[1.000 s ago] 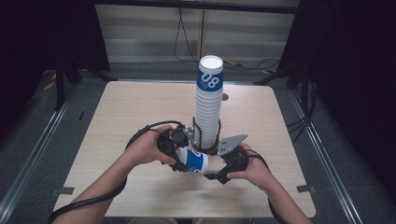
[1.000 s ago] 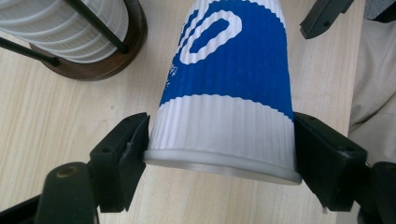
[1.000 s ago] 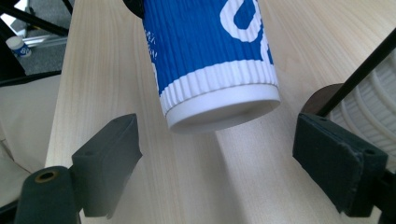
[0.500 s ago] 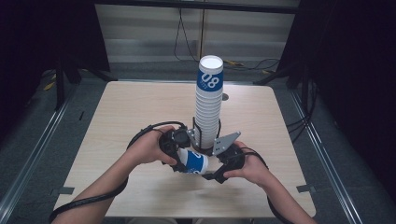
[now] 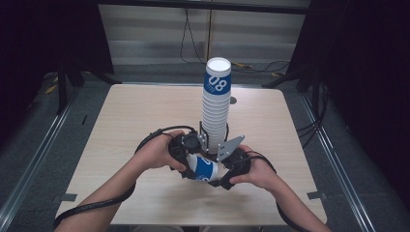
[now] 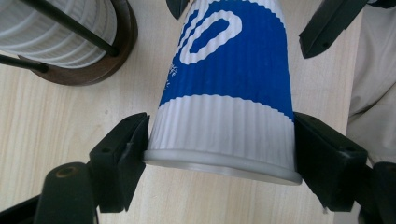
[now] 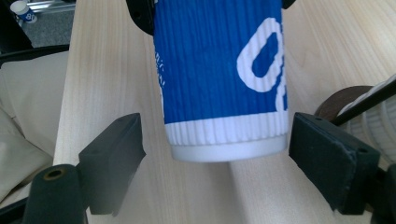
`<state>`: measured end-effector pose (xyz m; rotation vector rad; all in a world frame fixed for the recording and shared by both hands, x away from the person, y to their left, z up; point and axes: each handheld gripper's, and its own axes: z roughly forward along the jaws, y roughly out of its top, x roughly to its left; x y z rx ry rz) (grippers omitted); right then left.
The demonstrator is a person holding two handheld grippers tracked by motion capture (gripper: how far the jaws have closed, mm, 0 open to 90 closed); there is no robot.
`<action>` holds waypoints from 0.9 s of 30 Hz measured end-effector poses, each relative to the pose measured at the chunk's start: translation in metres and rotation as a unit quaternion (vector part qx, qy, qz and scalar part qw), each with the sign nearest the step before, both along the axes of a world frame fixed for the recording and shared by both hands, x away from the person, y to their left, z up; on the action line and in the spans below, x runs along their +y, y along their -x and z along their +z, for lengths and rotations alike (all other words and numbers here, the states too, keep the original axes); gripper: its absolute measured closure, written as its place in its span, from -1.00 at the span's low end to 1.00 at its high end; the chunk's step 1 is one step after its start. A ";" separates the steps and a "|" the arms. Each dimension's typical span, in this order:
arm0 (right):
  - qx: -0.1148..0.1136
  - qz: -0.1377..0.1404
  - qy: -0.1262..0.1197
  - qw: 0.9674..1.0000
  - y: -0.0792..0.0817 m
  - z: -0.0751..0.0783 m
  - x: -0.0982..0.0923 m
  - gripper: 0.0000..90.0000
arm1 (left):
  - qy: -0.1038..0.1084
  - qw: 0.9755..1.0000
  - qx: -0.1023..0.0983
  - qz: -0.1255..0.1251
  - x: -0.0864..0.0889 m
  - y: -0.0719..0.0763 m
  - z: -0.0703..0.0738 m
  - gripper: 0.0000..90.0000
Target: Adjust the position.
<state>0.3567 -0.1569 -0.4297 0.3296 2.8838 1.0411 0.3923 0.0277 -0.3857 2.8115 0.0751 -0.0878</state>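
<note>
In the high view, at about seven o'clock from the table's [image 5: 121,111] middle, the person's left hand [image 5: 157,153] holds the left gripper [image 5: 186,157]. Its jaws are clamped on the rim end of a blue-and-white paper cup [image 5: 204,168], and the left gripper view shows both pads tight against the white ribbed band just above the lip of the cup [image 6: 224,102]. The cup lies on its side in the air between the two grippers, just at six o'clock of the tall stack of cups [image 5: 215,108] that stands in a wire holder on a dark round base [image 6: 109,56].

Moving right, the right gripper [image 5: 227,171] sits at the cup's narrow bottom end. A second ago it stood off a little to the right with jaws wider; since then it has drawn in along the cup and its jaws have been closing. In the right gripper view the cup's base [image 7: 224,93] lies between the jaws, but a gap shows on each side, so it grips nothing.

This looks like a handover or a two-handed steadying: the right side likely needs to finish closing before the left can let go
</note>
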 end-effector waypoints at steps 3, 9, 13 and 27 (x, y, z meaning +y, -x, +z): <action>-0.004 0.002 0.003 1.000 0.000 0.000 0.001 -0.62 | -0.005 1.000 -0.002 -0.001 -0.002 0.001 0.000 -0.50; -0.005 0.004 0.008 1.000 -0.002 0.000 0.002 -0.62 | -0.006 1.000 -0.002 -0.006 -0.005 0.000 0.001 -0.50; -0.006 0.005 0.010 1.000 -0.002 0.001 0.003 -0.59 | -0.006 1.000 -0.002 -0.006 -0.006 0.000 0.001 -0.50; -0.009 0.007 0.013 1.000 -0.003 -0.003 0.009 -0.42 | 0.003 1.000 0.006 0.000 -0.006 0.001 0.001 -0.51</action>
